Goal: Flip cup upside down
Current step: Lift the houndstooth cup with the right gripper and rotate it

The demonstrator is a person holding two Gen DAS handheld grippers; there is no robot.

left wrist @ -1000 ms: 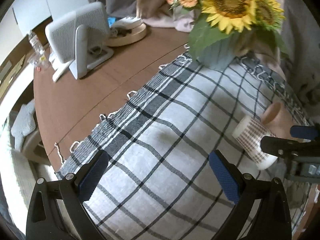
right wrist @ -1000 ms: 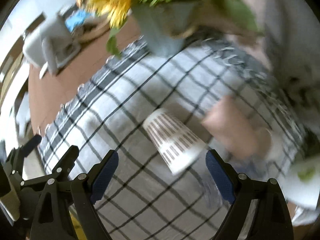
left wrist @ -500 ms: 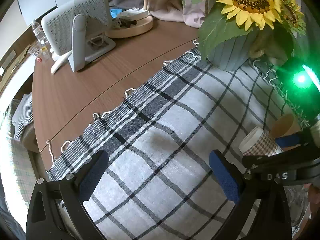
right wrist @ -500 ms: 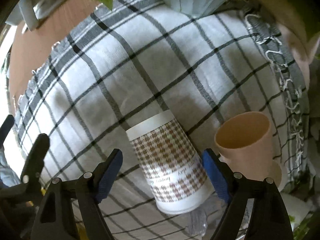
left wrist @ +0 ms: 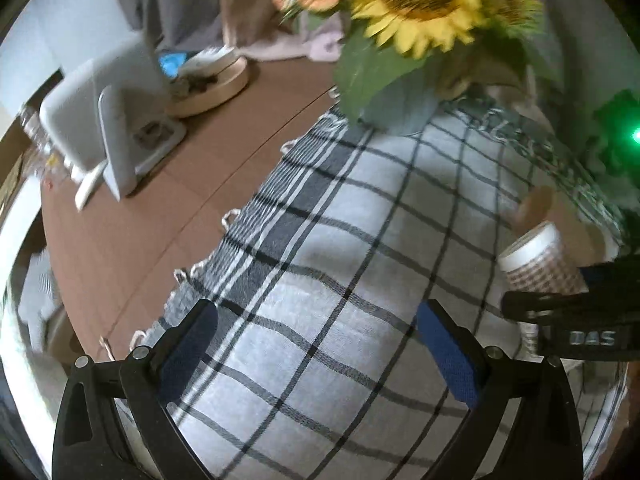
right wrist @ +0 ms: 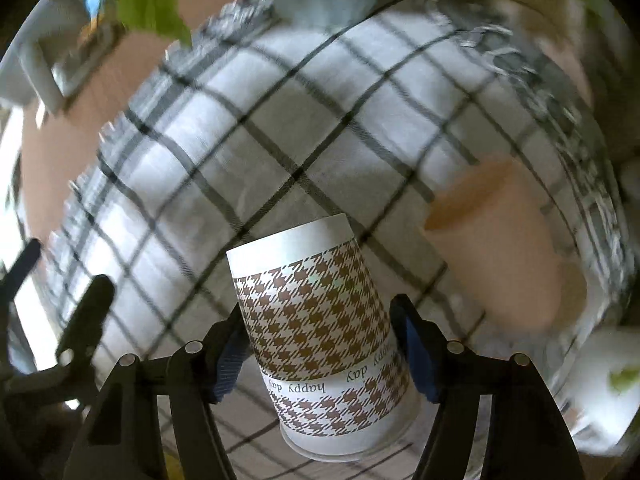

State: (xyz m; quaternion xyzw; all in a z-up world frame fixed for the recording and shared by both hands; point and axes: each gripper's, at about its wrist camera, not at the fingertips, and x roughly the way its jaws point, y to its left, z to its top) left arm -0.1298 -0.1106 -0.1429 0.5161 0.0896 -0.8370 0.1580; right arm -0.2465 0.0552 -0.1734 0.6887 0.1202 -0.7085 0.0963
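Note:
A white paper cup (right wrist: 320, 320) with a brown houndstooth pattern and the words "happy day" is held tilted over the checked cloth (right wrist: 280, 140), its closed base pointing away from me. My right gripper (right wrist: 320, 354) is shut on the cup, a blue pad on each side. The cup also shows at the right of the left wrist view (left wrist: 540, 264), with the right gripper's black fingers (left wrist: 568, 304) across it. My left gripper (left wrist: 316, 344) is open and empty above the cloth.
A peach plastic cup (right wrist: 504, 240) stands just right of the paper cup. A pale blue vase of sunflowers (left wrist: 400, 108) stands at the cloth's far end. A white fan (left wrist: 104, 120) and a round wooden tray (left wrist: 208, 84) sit on the brown table (left wrist: 140, 220).
My right gripper has closed on the paper cup, which lay between the open jaws before, and has drawn it closer to the camera. My left gripper stays open and its view has shifted.

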